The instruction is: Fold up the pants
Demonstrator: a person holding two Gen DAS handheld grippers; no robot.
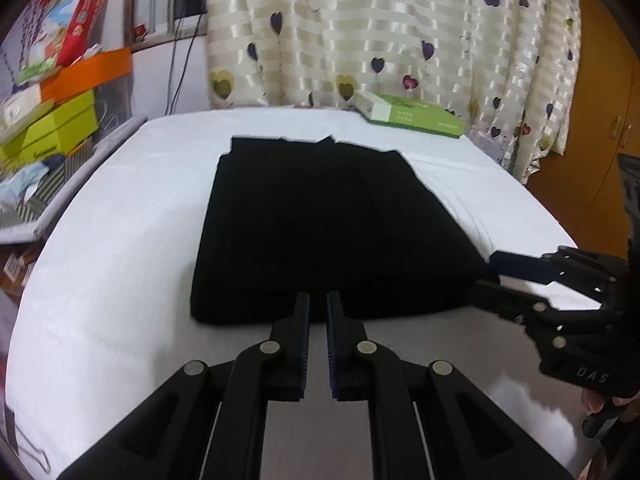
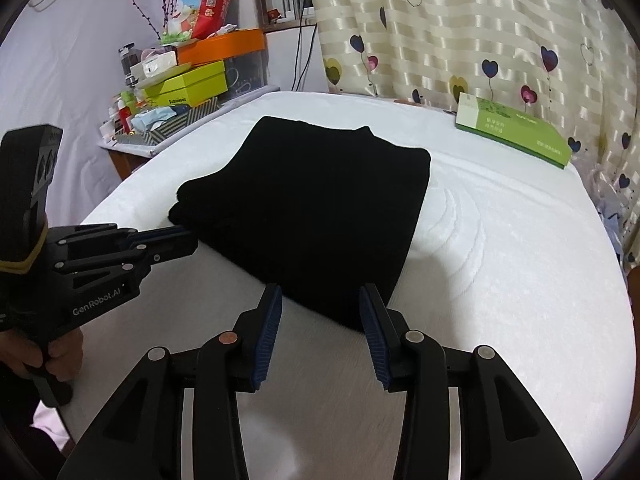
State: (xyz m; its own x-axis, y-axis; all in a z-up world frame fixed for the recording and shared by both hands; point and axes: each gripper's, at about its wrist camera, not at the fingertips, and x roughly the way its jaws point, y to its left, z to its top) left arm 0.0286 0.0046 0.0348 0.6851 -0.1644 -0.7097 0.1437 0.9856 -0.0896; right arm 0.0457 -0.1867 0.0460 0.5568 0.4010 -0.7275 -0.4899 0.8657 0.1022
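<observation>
Both hand-held black two-finger grippers are seen at the near edge of the folded black pants (image 1: 320,224). In the left wrist view the left gripper (image 1: 318,312) is held low at bottom centre, its blue-padded fingers (image 1: 305,332) brought almost together with only a narrow slit between them; the tips sit at the garment's near hem, and whether cloth is nipped there cannot be told. In the right wrist view the right gripper (image 2: 320,304) is angled downward at bottom centre, its jaws spread wide and straddling the near corner of the pants without the pads (image 2: 267,332) pressing on it. The left gripper is shown again at the left edge of that view, with a hand (image 2: 52,356) wrapped around its handle.

The pants are laid as a flat rectangle in the middle of the white textured cloth-covered table (image 2: 500,260). A flat green and white cardboard box (image 2: 516,136) is set at the upper right of the table, apart from the pants. A cream striped curtain with heart prints (image 1: 380,32) is hung behind. Stacked orange and lime boxes (image 1: 60,104) are piled at the upper left.
</observation>
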